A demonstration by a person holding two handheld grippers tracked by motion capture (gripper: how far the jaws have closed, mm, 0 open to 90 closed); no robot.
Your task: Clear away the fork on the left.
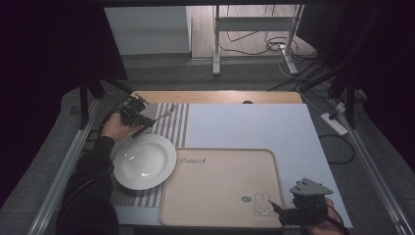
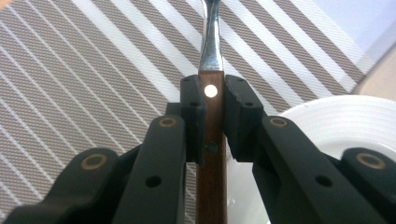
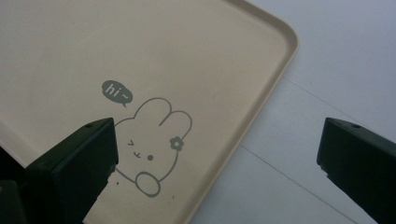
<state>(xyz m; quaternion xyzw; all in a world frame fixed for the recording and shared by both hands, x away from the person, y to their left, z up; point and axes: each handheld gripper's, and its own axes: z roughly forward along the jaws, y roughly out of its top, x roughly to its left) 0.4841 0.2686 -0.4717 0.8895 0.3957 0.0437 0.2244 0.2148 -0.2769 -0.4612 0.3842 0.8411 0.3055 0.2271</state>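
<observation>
- Your left hand [image 1: 113, 126] reaches out over the striped mat [image 1: 172, 122], at the far left of the surface [image 1: 254, 125].
- Your left hand-held gripper [image 2: 212, 100] is clamped tight on the fork [image 2: 211, 56], by its brown wooden handle.
- The fork's metal end points away over the mat, just past the white plate [image 1: 144, 161].
- Your right hand-held gripper [image 1: 280, 209] sits low at the near right, over the corner of the tan tray [image 1: 220, 171].
- Its jaws are spread wide, holding nothing, above the bunny picture [image 3: 149, 144].

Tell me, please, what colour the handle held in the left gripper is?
Brown wood handle with a silvery rivet, clearest in the left gripper view.
</observation>
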